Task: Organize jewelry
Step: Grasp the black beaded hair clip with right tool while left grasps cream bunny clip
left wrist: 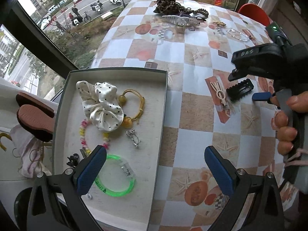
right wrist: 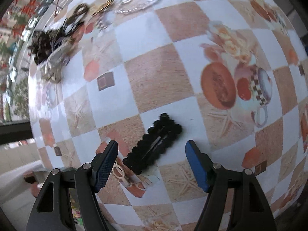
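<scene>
The right gripper (right wrist: 152, 165) is pointing down at the checkered tablecloth (right wrist: 157, 80) w/ its jaws standing wide and nothing pinched; the black scalloped hair clip (right wrist: 154, 144) is lying flat on the cloth in the gap btwn the two blue pads, tilted diagonally, its lower end nearer the left pad, and neither pad is touching it as far as the view shows. A cream hair clip (right wrist: 121, 175) is sitting just beside the black one, partly tucked under the left finger. In the left wrist view the same pair is showing at the right: black clip (left wrist: 239, 89) next to cream clip (left wrist: 219, 94), w/ the right gripper's body and a hand (left wrist: 284, 127) wrapped round its handle right above them. The left gripper (left wrist: 154, 169) is also released, jaws wide, hanging over the near edge of the tray (left wrist: 163, 100), one pad over the tray floor, the other over bare cloth. Inside the tray are lying a polka-dot scrunchie (left wrist: 102, 105), a yellow hair tie (left wrist: 134, 104), a pastel bead bracelet (left wrist: 82, 134), a small silver piece (left wrist: 132, 138) and a green bangle (left wrist: 115, 177). Far across the table a pile is waiting: leopard scrunchie (left wrist: 167, 2), clear claw clip (left wrist: 181, 20), and what's prob. a bead bracelet (left wrist: 238, 34), too blurry to be sure.
</scene>
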A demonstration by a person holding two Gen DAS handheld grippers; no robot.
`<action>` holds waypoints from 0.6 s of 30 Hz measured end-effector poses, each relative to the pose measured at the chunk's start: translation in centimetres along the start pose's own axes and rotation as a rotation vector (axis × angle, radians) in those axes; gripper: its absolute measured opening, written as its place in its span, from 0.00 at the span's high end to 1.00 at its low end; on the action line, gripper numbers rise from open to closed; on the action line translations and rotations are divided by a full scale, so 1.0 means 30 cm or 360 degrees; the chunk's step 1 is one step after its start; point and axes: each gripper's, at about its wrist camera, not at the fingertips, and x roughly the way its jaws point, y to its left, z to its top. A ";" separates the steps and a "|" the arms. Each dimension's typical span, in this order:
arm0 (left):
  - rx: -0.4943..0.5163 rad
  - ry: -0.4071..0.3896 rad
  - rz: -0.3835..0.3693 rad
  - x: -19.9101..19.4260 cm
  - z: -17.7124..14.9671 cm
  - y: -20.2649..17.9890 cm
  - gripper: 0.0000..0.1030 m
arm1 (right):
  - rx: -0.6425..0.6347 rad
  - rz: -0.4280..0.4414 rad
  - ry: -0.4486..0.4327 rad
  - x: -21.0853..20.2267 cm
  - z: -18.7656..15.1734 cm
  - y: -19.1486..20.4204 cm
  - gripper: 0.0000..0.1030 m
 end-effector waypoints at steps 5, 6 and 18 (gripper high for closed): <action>0.0002 -0.0020 -0.0021 -0.003 0.023 -0.014 0.00 | -0.0189 -0.0155 -0.0058 -0.002 -0.034 0.056 0.60; 0.0004 -0.0025 -0.0028 -0.004 0.029 -0.019 0.00 | -0.0223 -0.0148 -0.0065 -0.005 -0.040 0.053 0.64; 0.0043 -0.0027 -0.0185 0.044 0.134 -0.153 0.00 | -0.0422 0.0017 -0.0094 -0.032 -0.096 -0.134 0.93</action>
